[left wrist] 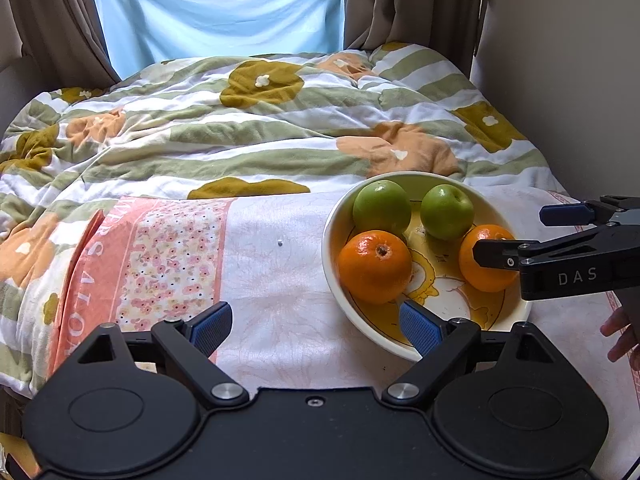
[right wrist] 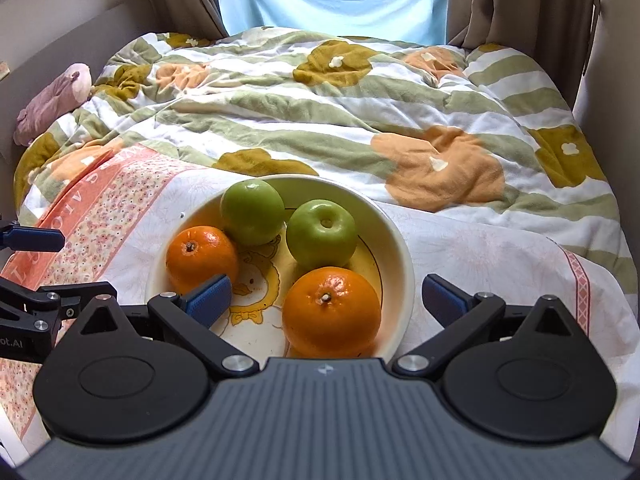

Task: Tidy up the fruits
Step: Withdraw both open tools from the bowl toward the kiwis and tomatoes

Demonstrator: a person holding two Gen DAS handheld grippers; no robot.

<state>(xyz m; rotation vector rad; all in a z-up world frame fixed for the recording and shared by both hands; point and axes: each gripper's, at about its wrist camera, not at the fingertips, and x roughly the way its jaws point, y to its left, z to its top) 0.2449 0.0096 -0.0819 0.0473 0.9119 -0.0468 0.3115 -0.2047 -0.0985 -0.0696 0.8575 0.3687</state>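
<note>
A cream bowl with a yellow duck print sits on a pale cloth on the bed. It holds two green apples and two oranges. In the right wrist view the apples lie at the back, one orange at the left and the other orange nearest. My right gripper is open astride that near orange, with gaps on both sides. My left gripper is open and empty, left of the bowl, its right finger over the rim.
A rumpled flowered quilt covers the bed behind the bowl. The floral cloth with a pink band spreads to the left. A plush toy lies at the far left. Curtains and a wall close the back and right. A person's hand shows at right.
</note>
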